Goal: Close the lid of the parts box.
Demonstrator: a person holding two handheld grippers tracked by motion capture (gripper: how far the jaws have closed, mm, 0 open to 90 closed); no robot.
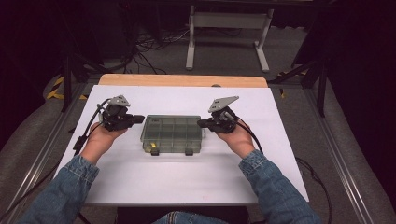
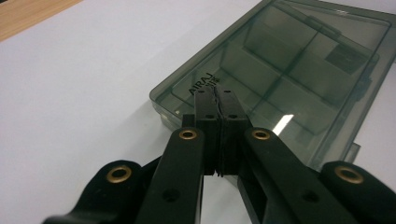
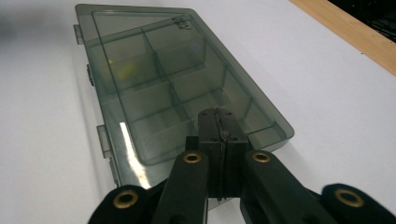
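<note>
1. Denim sleeves (image 1: 60, 191) come in from the bottom of the high view, nearest the camera, each hand carrying a gripper toward the box.
2. Between the two grippers lies a smoky clear plastic compartment box (image 1: 173, 134), lid down, flat on the white tabletop (image 1: 187, 179) near its middle.
3. Dividers split the box into small cells; a small yellow item (image 1: 152, 146) sits in the cell at its near left corner, seen as a yellow blur through the lid in the right gripper view.
4. Two latches (image 1: 189, 152) stick out on the box's near long side.
5. At the box's left end, the left gripper (image 1: 139, 118) has its jaws clenched together on nothing, tips over the corner.
6. At the right end, the right gripper (image 1: 201, 123) matches it: jaws pressed flat against each other, empty, tips at the edge.
7. Beyond the white sheet, a wooden edge (image 1: 182, 80) shows.
</note>
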